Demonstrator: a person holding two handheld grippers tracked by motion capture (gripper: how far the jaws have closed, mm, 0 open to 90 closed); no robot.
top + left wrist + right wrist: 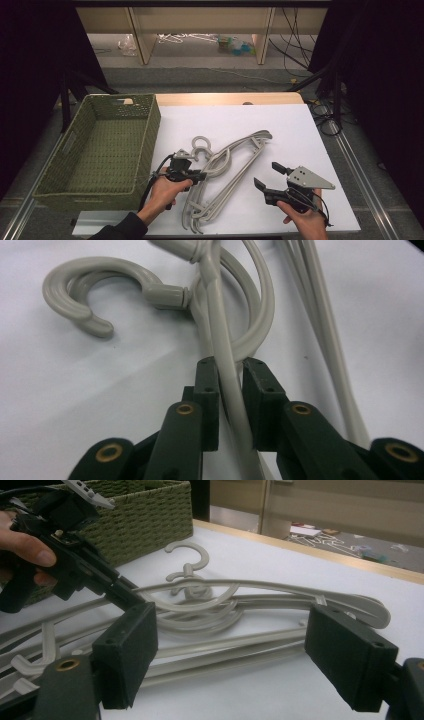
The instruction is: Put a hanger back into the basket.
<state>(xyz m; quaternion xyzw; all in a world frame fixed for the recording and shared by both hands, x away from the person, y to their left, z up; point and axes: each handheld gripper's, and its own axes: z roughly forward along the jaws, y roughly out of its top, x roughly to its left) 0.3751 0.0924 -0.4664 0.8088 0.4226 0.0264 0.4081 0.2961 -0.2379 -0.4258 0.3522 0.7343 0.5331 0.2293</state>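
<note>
Several grey plastic hangers [235, 155] lie in a loose pile on the white table top [300, 135], hooks [201, 145] toward the basket. My left gripper [202, 175] is at the pile's left side, close to the hooks. In the left gripper view its pads [207, 385] press from both sides on one hanger arm [220, 330], just below a curled hook [75, 290]. My right gripper [266, 175] hovers to the right of the pile with its jaws wide apart and nothing between them. In the right gripper view [230, 650] the hangers [260, 600] lie ahead, with the left gripper [125, 592] on them.
A green woven basket [150, 125] stands on the table's left side, seemingly with nothing inside; it is also behind the left hand in the right gripper view [140, 510]. The table's wooden far edge [225, 97] borders a floor with shelving legs and cables.
</note>
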